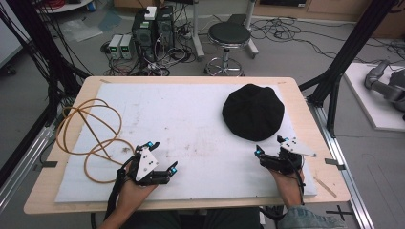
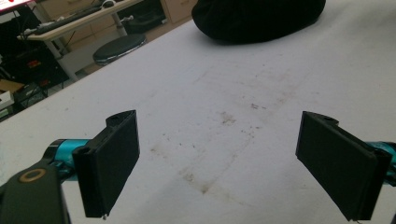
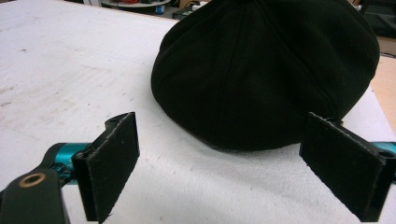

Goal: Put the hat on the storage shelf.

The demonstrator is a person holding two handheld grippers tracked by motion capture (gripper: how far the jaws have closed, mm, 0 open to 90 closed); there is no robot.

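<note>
Both jaws spread wide and empty, right gripper [image 1: 269, 146] just short of black cap [image 1: 253, 111] lying at two o'clock on white mat [image 1: 191, 119], probably lined up for a grab; left gripper [image 1: 162, 156] idle at seven o'clock beside looped cord [image 1: 90, 138].

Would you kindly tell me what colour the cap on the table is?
Plain black; the cap shows best in the right gripper view.

Right tongs [image 3: 219, 163] are spread wide, nothing between the black padded jaws. Just past them sits a round black fabric cap [image 3: 266, 70] — seamed panels, lying on the scuffed white foam sheet [image 3: 70, 70] covering the bench — near but not touching.
</note>
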